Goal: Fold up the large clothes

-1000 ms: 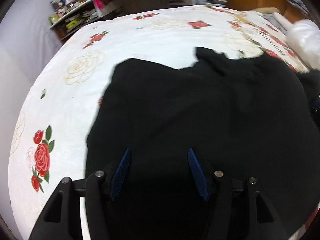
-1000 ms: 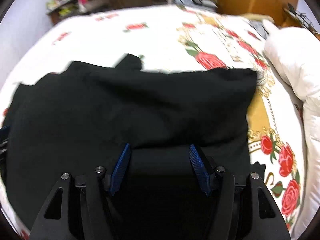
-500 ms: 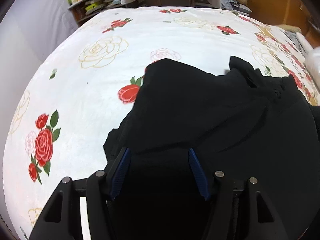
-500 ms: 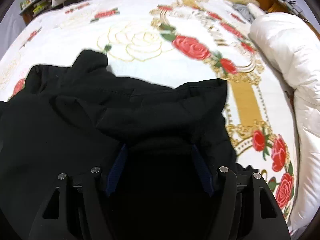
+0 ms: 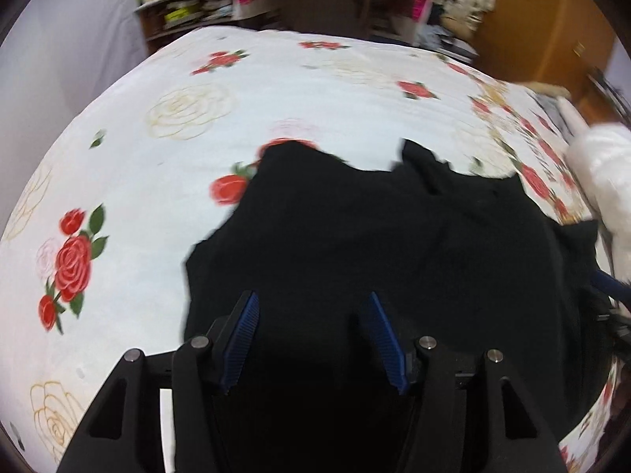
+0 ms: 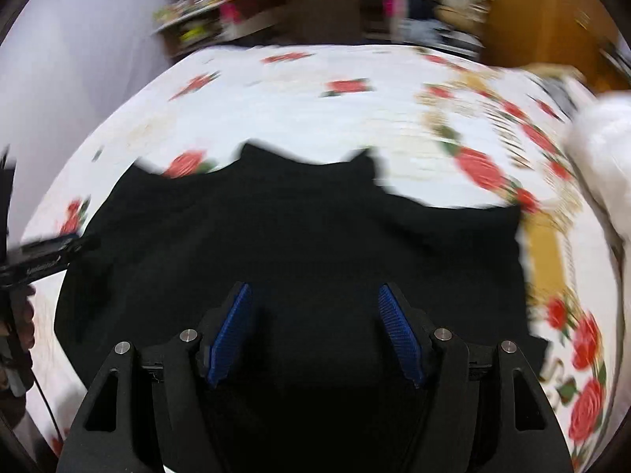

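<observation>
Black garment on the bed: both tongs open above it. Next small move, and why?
Probably lower both tongs to the near edge of the black garment and pinch it. The left tongs and right tongs stand open with nothing between their fingers, and the garment lies rumpled, its far edge uneven, on the floral bedspread.
</observation>
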Action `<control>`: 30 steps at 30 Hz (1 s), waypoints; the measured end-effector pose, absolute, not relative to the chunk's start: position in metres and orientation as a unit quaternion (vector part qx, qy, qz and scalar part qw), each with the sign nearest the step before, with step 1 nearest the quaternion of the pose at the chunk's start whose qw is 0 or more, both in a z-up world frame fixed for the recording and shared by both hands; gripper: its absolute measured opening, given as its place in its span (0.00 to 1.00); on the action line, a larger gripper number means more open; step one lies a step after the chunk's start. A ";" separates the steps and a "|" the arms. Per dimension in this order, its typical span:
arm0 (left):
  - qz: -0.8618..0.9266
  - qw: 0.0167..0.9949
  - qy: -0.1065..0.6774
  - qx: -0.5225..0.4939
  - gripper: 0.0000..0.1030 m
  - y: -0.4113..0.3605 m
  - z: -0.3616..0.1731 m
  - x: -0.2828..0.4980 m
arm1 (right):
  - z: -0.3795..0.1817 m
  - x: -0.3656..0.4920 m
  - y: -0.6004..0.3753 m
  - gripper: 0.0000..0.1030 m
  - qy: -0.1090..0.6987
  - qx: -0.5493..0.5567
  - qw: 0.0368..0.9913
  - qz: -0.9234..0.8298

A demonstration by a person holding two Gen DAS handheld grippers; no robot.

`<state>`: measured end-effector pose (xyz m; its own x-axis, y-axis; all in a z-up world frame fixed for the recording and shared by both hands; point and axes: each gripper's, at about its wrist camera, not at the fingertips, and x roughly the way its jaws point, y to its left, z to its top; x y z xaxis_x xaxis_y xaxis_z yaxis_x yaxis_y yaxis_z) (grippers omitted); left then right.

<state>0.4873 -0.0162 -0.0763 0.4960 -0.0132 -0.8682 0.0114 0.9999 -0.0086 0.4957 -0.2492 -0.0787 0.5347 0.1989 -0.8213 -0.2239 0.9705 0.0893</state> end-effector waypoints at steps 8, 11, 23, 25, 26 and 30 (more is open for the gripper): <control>-0.001 0.846 0.532 0.026 0.58 -0.028 -0.105 0.501 | -0.135 0.533 -0.202 0.74 0.531 -0.051 0.844 0.059; -0.001 0.847 0.530 0.041 0.59 -0.031 -0.105 0.499 | -0.142 0.538 -0.207 0.79 0.541 -0.066 0.837 0.042; -0.041 0.843 0.536 0.030 0.79 0.020 -0.087 0.472 | -0.059 0.434 -0.335 0.80 0.456 0.003 0.889 0.033; -0.053 0.834 0.549 0.020 0.81 0.028 -0.088 0.470 | -0.064 0.421 -0.362 0.80 0.470 0.021 0.882 0.036; -0.050 0.830 0.554 0.028 0.81 0.030 -0.091 0.469 | -0.069 0.413 -0.377 0.80 0.480 0.038 0.876 0.033; -0.038 0.822 0.569 0.008 0.81 0.046 -0.104 0.467 | -0.091 0.388 -0.415 0.80 0.497 0.081 0.864 0.014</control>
